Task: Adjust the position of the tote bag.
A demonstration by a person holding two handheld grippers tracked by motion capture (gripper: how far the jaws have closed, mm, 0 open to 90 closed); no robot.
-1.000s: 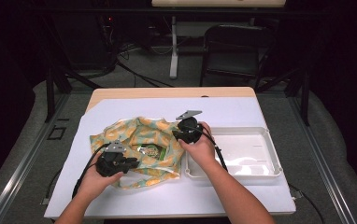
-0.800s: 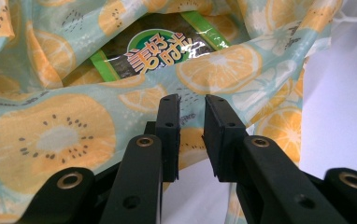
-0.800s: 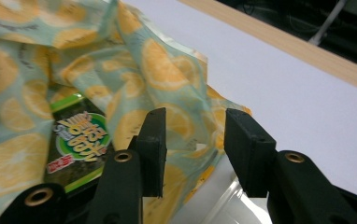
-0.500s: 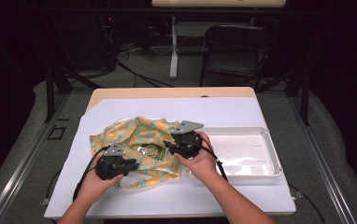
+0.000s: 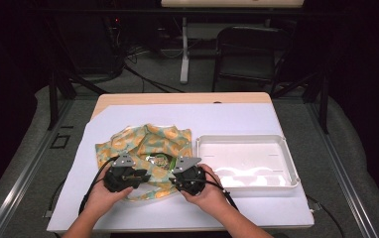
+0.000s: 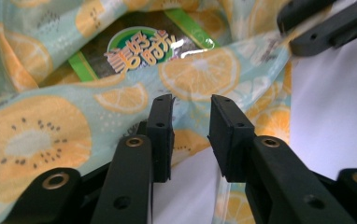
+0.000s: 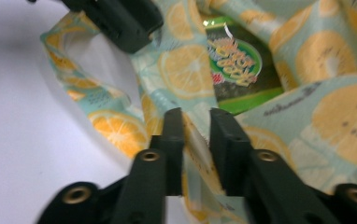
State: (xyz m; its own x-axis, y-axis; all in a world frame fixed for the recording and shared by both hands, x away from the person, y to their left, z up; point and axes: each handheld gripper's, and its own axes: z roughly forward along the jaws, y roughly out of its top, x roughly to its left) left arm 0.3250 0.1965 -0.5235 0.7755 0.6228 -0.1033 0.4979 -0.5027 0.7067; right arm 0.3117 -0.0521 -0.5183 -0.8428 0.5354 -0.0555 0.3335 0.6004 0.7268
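- Regrip at the desk's point(image 5: 128, 214) front edge, over a fruit-print cloth point(image 5: 143, 141) lying left of centre, just beside the white tray point(image 5: 239, 137).
- Held left gripper point(image 6: 190, 100) at the cloth's near hem, jaws parted and just widened, nothing pinched, likely for a fresh hold.
- Set right gripper point(image 7: 196, 112) at the same hem, jaws just narrowed round a raised fold yet not seen pressing it, probably to lift that edge.
- Showed orange and kiwi slices on pale blue, rumpled, folded round a green snack packet point(image 6: 144, 46).
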